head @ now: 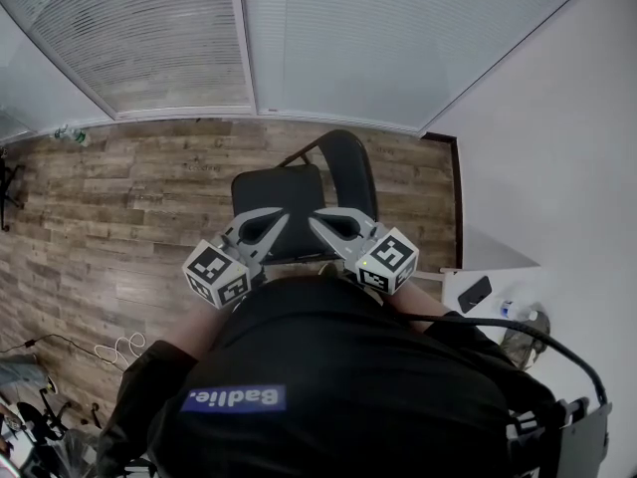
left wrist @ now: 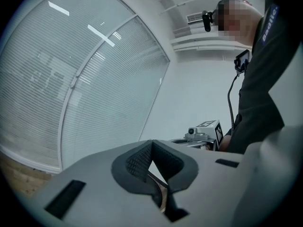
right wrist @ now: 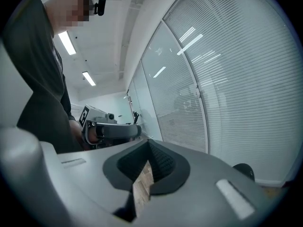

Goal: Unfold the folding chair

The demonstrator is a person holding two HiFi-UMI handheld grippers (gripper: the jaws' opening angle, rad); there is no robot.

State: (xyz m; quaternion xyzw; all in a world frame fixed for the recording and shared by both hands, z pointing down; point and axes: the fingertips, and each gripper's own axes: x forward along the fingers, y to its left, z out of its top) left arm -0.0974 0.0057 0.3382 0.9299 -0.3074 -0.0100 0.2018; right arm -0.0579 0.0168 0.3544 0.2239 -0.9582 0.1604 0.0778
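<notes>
A black folding chair (head: 282, 189) stands on the wooden floor just in front of me, its seat flat and its backrest (head: 350, 170) upright at the right. My left gripper (head: 282, 217) and right gripper (head: 317, 219) hover close to my body over the seat's near edge, tips angled toward each other. Both are shut with nothing between the jaws. In the left gripper view the left gripper (left wrist: 152, 144) has its pads closed together, and the right gripper (left wrist: 206, 130) shows beyond. The right gripper view shows the right gripper (right wrist: 149, 149) closed likewise, with the left gripper (right wrist: 108, 128) beside it.
Windows with blinds (head: 328, 38) run along the far side. A white wall (head: 557, 147) stands at the right, with a white tabletop (head: 468, 312) holding a phone (head: 474, 293) and a small bottle (head: 513, 310). Cables (head: 114, 349) lie on the floor at the left.
</notes>
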